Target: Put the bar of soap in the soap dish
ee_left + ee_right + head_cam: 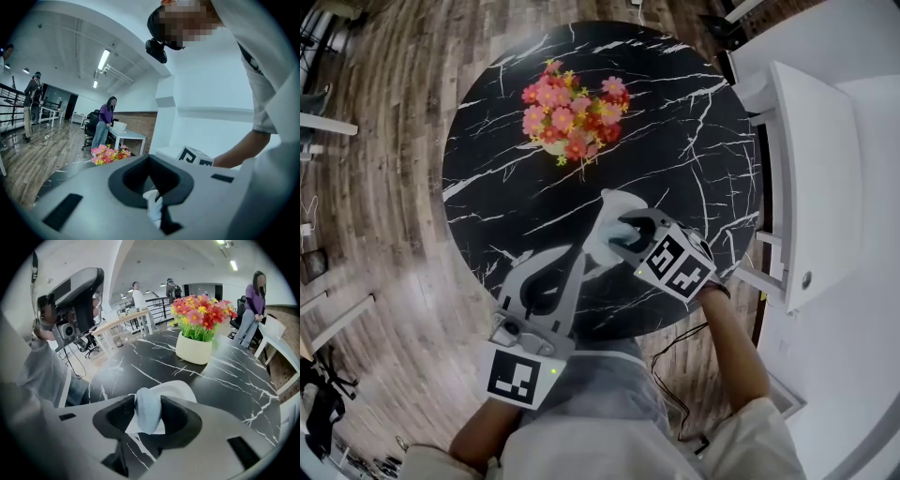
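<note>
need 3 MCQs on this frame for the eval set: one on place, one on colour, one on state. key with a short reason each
1. Where is the bar of soap?
A. Inside a cup
B. Between the right gripper's fingers, over the soap dish
C. In a drawer

2. What colour is the bar of soap?
A. Red
B. Black
C. Pale blue

3. How do the left gripper's fingers stand?
A. Closed on a white edge
B. Wide apart and empty
C. Closed on a spoon

Key:
1 B: the right gripper view shows it upright between the fingers, with the white dish right behind it.
2 C: it reads pale blue against the white dish.
3 A: the left gripper view shows a white piece pinched at the tips. By the head view it seems to be the dish's rim.
</note>
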Available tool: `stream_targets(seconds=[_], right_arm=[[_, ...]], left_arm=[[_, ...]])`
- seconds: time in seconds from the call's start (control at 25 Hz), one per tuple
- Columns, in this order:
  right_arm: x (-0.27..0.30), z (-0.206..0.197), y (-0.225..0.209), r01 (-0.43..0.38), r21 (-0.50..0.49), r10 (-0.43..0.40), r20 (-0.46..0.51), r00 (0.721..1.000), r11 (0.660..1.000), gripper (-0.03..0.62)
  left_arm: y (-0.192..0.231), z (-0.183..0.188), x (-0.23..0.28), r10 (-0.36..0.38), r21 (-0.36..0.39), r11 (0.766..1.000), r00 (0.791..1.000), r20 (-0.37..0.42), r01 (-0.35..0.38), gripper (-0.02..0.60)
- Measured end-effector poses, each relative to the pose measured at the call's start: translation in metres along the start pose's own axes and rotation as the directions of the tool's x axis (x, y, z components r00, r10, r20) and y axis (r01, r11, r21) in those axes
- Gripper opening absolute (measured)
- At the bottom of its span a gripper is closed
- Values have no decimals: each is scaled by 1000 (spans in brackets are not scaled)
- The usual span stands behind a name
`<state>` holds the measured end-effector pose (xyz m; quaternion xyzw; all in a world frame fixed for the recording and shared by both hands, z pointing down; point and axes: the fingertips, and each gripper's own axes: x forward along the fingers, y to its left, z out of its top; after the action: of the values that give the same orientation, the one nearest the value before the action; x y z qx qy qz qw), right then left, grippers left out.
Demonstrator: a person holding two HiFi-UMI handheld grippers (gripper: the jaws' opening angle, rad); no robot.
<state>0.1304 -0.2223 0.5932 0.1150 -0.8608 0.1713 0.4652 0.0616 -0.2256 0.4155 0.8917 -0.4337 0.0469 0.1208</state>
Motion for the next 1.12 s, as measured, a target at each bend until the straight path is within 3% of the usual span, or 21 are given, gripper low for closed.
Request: stream_targets(seconds=[0.28, 0.56, 0.84, 1.12], right_arm=[[-16, 16, -17, 69, 54, -74, 93, 993, 996, 176], [-37, 28, -33, 117, 194, -161, 232, 959, 974, 173], [-70, 47, -27, 166, 320, -289, 390, 874, 933, 79], [-103, 67, -8, 247, 383, -420, 480, 770, 890, 37]], left_arm=[[5, 1, 0, 2, -4, 1000, 1000, 0, -2, 2], [7, 2, -1, -5, -5, 1000, 1000, 3, 5, 2], [8, 5, 0, -27, 5, 1000, 1000, 9, 27, 2], [1, 16, 1, -74, 13, 997, 997, 20, 73, 2]])
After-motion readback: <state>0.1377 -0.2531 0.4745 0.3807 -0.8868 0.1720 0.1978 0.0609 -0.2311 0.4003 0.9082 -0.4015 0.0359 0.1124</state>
